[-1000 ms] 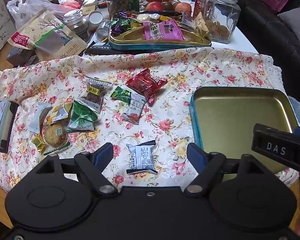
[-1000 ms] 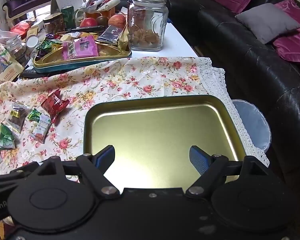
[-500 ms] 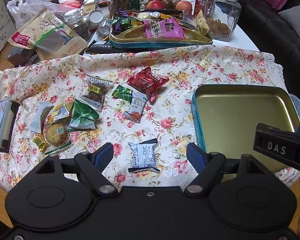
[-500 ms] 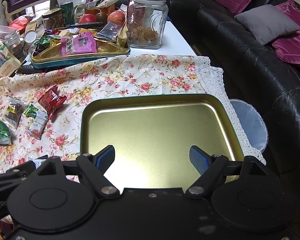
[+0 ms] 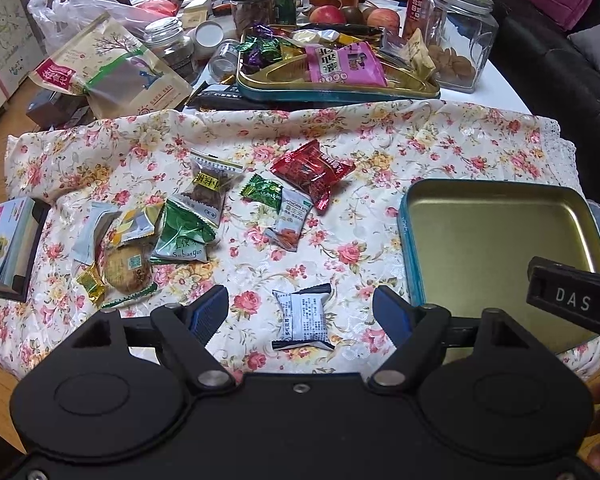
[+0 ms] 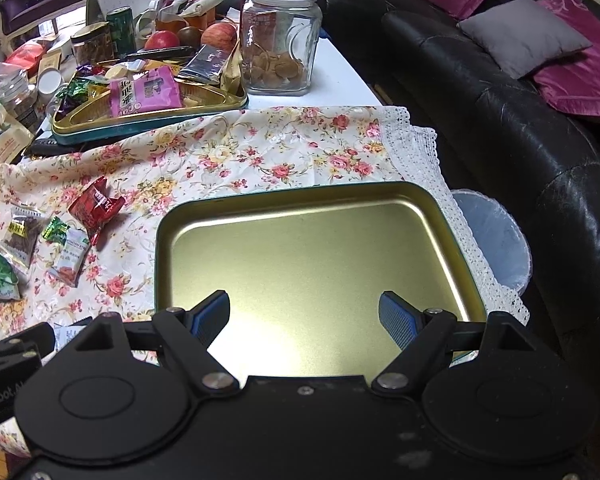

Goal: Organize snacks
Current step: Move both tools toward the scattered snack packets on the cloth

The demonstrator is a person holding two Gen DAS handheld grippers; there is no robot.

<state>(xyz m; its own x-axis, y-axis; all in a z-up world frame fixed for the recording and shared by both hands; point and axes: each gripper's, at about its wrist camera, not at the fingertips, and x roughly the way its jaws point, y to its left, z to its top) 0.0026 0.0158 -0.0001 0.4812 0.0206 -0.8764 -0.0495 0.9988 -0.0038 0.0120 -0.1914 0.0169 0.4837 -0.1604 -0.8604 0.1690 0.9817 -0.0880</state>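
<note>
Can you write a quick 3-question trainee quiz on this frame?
1. True or false: the gold tray already holds snacks.
2. Which snack lies nearest the left gripper? A) red packet B) white packet C) green packet
3. Fill in: the right gripper is ____ over the tray.

Key:
1. False; it is empty.
2. B; it lies on the cloth between the open fingers.
3. Open, holding nothing.
</note>
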